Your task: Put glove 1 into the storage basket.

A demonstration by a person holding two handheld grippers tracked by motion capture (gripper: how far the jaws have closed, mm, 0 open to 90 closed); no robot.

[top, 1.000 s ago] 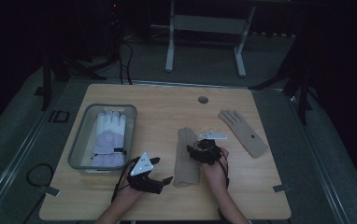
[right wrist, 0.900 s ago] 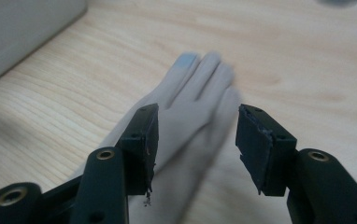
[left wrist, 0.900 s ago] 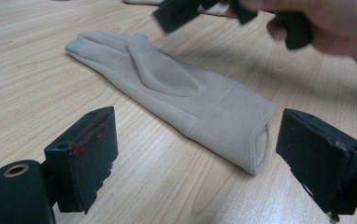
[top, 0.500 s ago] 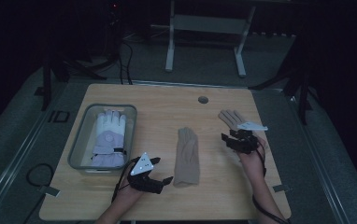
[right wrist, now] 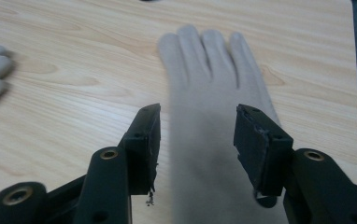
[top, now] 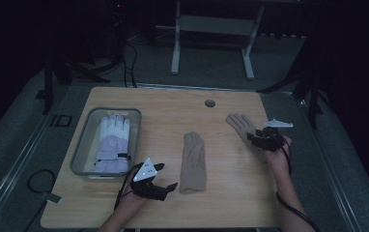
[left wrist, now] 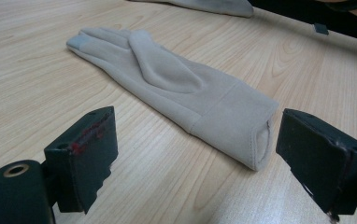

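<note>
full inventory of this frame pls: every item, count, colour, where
table: 1, light wood, centre of the high view
round hole: 1, grey, far middle of the table
bin: 1, clear, left part of the table
padded glove: 1, white and lilac, inside the bin
folded beige glove: 1, table centre, cuff toward the person
flat beige glove: 1, right part of the table, fingers spread
metal frame: 1, pale grey, on the floor beyond the table
left gripper: 1, black, near edge, jaws open beside the folded glove's cuff
right gripper: 1, black, over the flat glove's cuff, jaws open to either side of it
</note>
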